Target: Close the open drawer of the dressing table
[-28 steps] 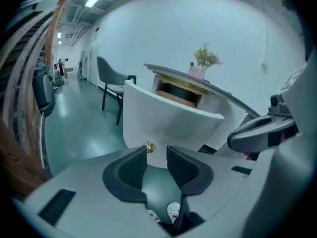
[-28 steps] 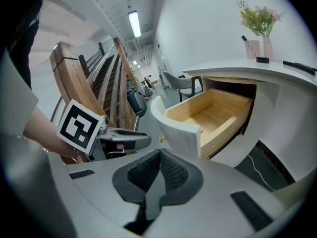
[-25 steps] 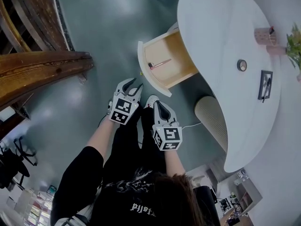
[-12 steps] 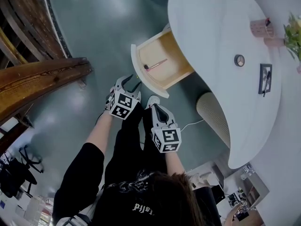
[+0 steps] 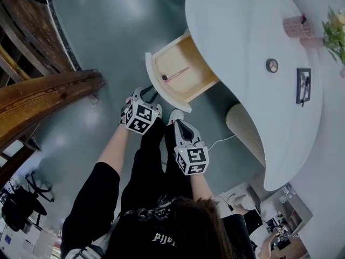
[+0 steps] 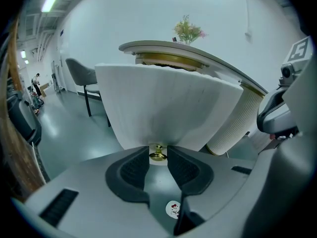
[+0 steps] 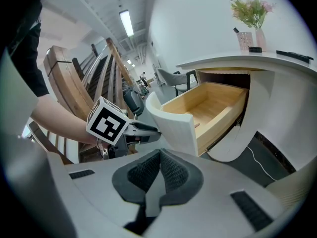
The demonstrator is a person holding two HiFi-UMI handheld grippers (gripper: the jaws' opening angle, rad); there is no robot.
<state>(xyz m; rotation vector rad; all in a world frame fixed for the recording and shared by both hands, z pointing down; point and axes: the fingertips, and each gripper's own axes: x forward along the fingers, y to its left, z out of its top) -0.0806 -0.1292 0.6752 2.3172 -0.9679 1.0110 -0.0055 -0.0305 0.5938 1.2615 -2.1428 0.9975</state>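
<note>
The dressing table's drawer (image 5: 188,69) stands pulled out, pale wood inside, with a thin pinkish stick (image 5: 176,73) lying in it. Its white curved front (image 5: 152,82) faces me and fills the left gripper view (image 6: 163,103). My left gripper (image 5: 146,95) is at that front. Its jaws have just been closing, and the small gold knob (image 6: 158,155) now sits between the pads of the left gripper (image 6: 158,150), touching both. My right gripper (image 5: 178,123) hangs lower, apart from the drawer. The right gripper (image 7: 159,158) has its pads together and holds nothing.
The white tabletop (image 5: 242,36) carries a round dial (image 5: 272,65), a dark frame (image 5: 303,85) and a pink vase (image 5: 299,26). A ribbed leg (image 5: 245,134) stands right of the drawer, with a white cable (image 5: 221,142) on the floor. Wooden beams (image 5: 48,96) lie at the left.
My left gripper has moved up to the drawer front and its jaws, wide apart a second ago, have narrowed round the knob. The right gripper has stayed put.
</note>
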